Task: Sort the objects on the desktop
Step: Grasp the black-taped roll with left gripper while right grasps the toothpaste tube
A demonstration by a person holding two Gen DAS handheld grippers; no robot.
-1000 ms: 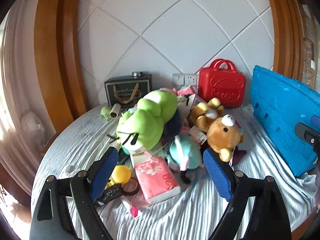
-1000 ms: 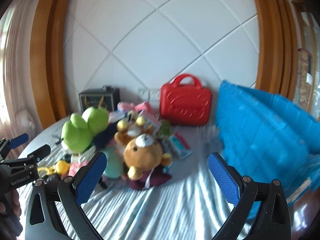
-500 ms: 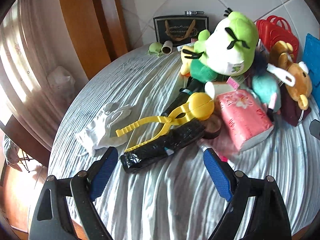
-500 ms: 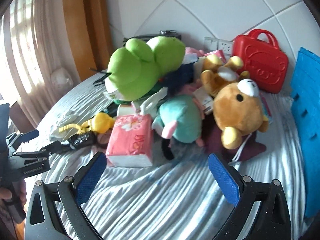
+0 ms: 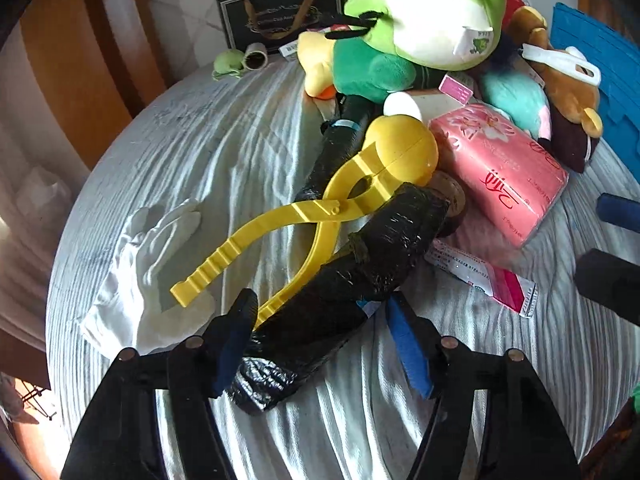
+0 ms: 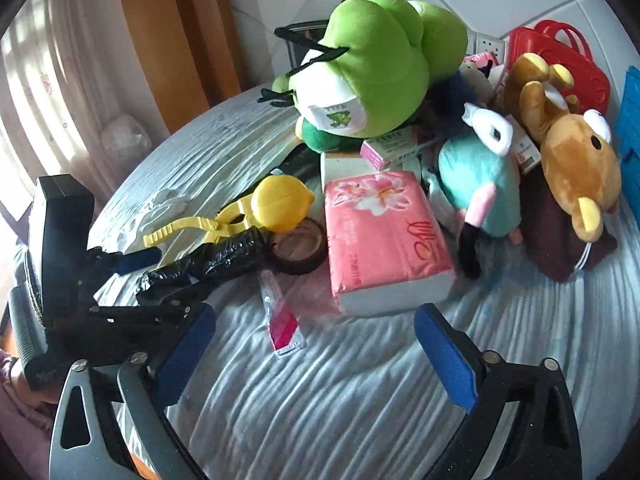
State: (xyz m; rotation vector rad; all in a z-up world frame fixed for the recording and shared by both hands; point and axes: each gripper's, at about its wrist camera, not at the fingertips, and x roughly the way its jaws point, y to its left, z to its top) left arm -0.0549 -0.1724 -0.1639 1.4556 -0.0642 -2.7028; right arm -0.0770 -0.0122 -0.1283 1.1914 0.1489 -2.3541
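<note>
A black wrapped roll (image 5: 340, 292) lies on the grey-white cloth, partly under yellow plastic tongs with a ball head (image 5: 332, 208). My left gripper (image 5: 320, 340) has its blue pads on either side of the roll's near end, closing around it; contact is unclear. The same roll (image 6: 208, 268) and left gripper (image 6: 136, 280) show in the right wrist view. My right gripper (image 6: 316, 348) is open and empty above bare cloth, in front of a pink tissue pack (image 6: 380, 240).
A pile of plush toys: green frog (image 6: 372, 64), teal doll (image 6: 476, 184), brown bear (image 6: 572, 164). A tape ring (image 6: 298, 248), pink sachet (image 6: 280, 320), white glove (image 5: 152, 264), red case (image 6: 560, 56), blue crate (image 5: 600, 64), black box (image 5: 280, 16). Table edge at left.
My left gripper has moved forward and down onto the black roll and its jaws have narrowed around it. My right gripper has moved closer to the tissue pack, still open.
</note>
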